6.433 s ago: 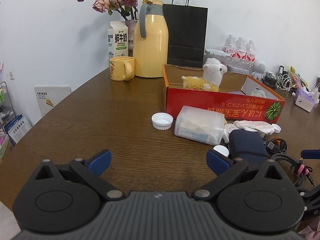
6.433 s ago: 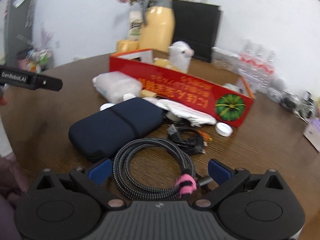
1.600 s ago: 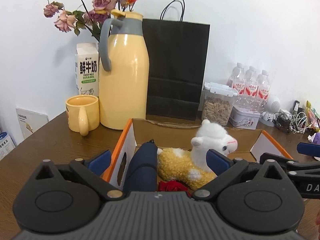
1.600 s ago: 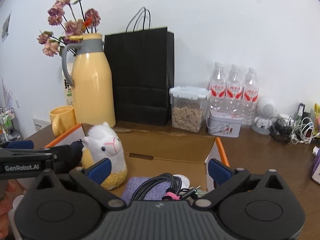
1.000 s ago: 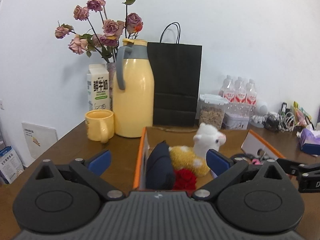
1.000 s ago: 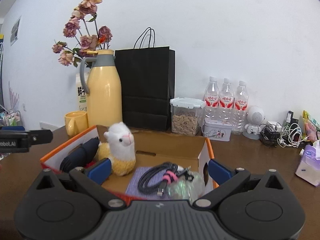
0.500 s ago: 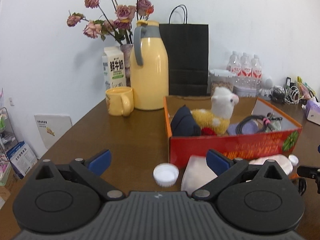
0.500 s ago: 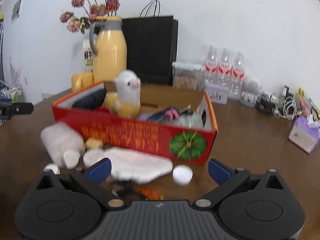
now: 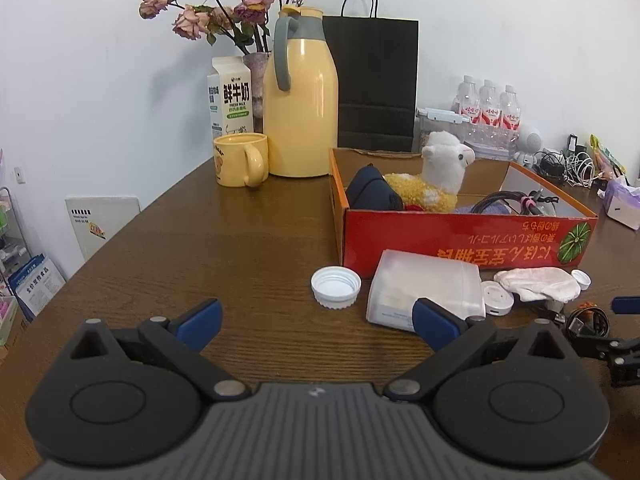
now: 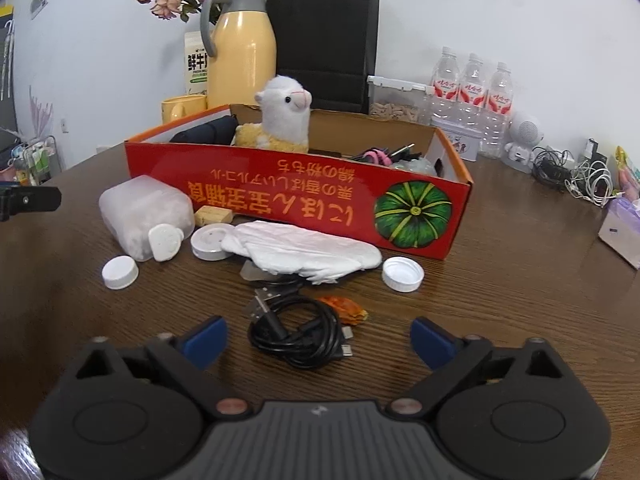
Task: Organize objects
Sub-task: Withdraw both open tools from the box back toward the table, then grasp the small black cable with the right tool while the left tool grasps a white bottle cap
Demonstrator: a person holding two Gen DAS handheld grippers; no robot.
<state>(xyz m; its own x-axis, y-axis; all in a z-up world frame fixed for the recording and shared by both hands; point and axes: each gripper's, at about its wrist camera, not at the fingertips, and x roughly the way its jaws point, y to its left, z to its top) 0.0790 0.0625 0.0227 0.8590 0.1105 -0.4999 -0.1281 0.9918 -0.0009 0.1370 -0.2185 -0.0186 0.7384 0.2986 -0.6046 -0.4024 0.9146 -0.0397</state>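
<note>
Left gripper (image 9: pixel 316 316) hangs wide open and empty above a brown table (image 9: pixel 180 248), a white lid (image 9: pixel 336 288) just beyond its tips. To the right lies a plastic container (image 9: pixel 426 292) against the near wall of a red box (image 9: pixel 460 240), which holds a toy alpaca (image 9: pixel 436 178), a dark pouch (image 9: pixel 372 192) and a braided cable (image 9: pixel 504 200).

Right gripper (image 10: pixel 318 338), jaws closing but far apart, frames a coiled black cable (image 10: pixel 298 336) without touching it. Farther off, a white cloth (image 10: pixel 304 252) lies before the box (image 10: pixel 280 200).

Two low tabletop views, shared red box (image 9: pixel 460 236)
</note>
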